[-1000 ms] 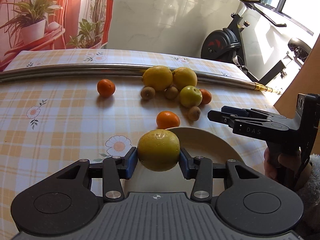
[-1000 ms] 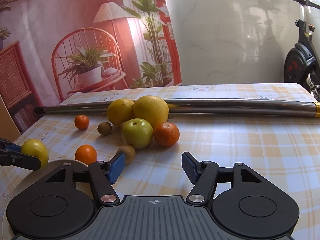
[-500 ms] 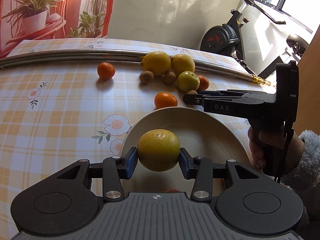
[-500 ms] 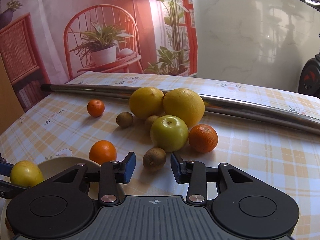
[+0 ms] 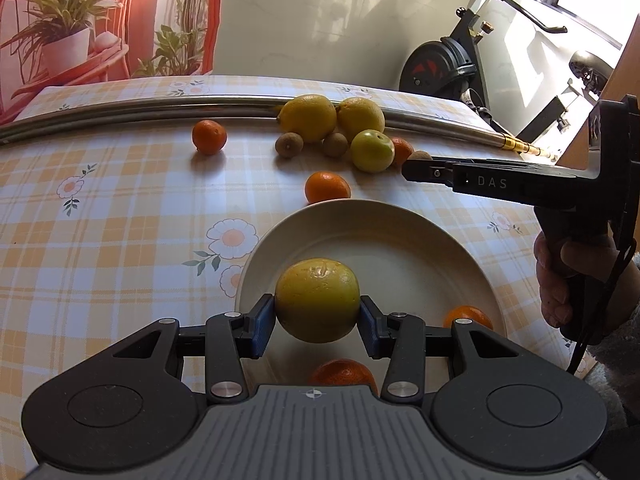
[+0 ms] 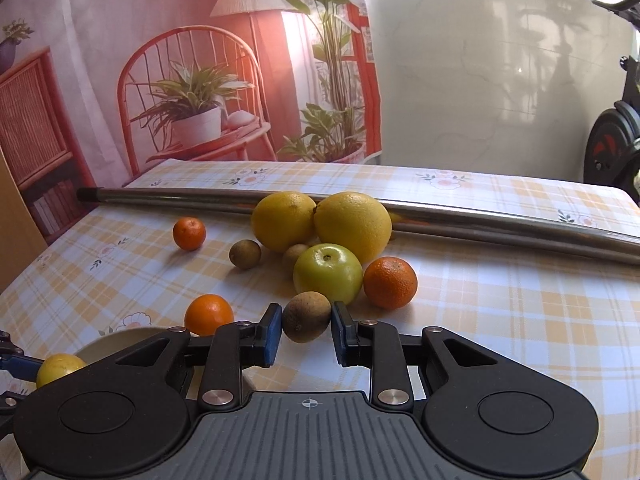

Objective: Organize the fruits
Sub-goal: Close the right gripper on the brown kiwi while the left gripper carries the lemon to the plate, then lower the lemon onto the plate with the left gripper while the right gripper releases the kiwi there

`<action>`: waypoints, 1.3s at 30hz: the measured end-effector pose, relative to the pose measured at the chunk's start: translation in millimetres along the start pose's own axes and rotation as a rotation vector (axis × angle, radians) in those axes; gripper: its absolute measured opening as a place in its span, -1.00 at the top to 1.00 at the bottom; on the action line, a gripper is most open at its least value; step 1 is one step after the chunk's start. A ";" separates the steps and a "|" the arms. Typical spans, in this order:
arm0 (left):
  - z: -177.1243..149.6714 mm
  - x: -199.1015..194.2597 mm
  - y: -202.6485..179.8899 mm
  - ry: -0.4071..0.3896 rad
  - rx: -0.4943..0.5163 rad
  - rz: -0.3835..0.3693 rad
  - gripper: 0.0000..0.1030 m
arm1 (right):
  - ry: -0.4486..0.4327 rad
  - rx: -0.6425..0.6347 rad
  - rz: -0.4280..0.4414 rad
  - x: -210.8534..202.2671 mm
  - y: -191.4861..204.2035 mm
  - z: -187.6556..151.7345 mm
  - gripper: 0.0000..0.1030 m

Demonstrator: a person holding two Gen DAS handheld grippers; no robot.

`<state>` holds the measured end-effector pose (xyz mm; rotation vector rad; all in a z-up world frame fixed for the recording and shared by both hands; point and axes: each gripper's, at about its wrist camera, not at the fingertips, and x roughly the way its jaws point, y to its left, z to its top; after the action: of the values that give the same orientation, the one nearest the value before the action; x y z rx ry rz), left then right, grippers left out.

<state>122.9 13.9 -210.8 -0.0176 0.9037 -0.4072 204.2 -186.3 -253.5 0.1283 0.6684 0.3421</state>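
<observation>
Over the cream plate (image 5: 400, 216) my left gripper (image 5: 317, 317) is shut on a round yellow fruit (image 5: 317, 300). Two tangerines (image 5: 468, 316) lie in the plate near its front. My right gripper (image 6: 306, 329) is shut on a brown kiwi (image 6: 306, 316), its blue pads pressing both sides, just in front of a green apple (image 6: 328, 274). In the left wrist view the right gripper (image 5: 412, 168) reaches from the right toward the fruit pile. Two big yellow citrus (image 6: 352, 226), more kiwis (image 6: 245, 254) and loose tangerines (image 6: 390, 284) lie on the checked tablecloth.
A steel pipe (image 6: 480, 220) lies across the table behind the fruit. One orange (image 6: 209, 314) rests just beyond the plate's rim (image 6: 120, 340), a smaller one (image 6: 189, 233) further left. An exercise bike (image 5: 452, 64) stands past the table's far right corner.
My right gripper moved in toward the fruit pile and shut its jaws on the kiwi. My left gripper carried the yellow fruit over the plate, so more of the plate shows.
</observation>
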 end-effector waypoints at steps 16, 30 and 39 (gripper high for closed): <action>-6.3 -4.0 -4.6 0.018 0.029 0.065 0.09 | 0.012 0.029 -0.008 -78.9 17.2 -39.9 0.53; -8.0 -3.5 -4.6 0.014 -0.004 0.076 0.10 | 0.071 -0.029 -0.018 -90.0 42.1 -57.2 0.53; -9.2 -4.0 -4.7 0.008 -0.012 0.078 0.09 | 0.079 -0.019 -0.021 -91.0 39.7 -62.5 0.53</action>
<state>112.1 12.5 -212.6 0.0086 0.9121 -0.3293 87.7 -180.5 -240.0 0.0899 0.7436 0.3345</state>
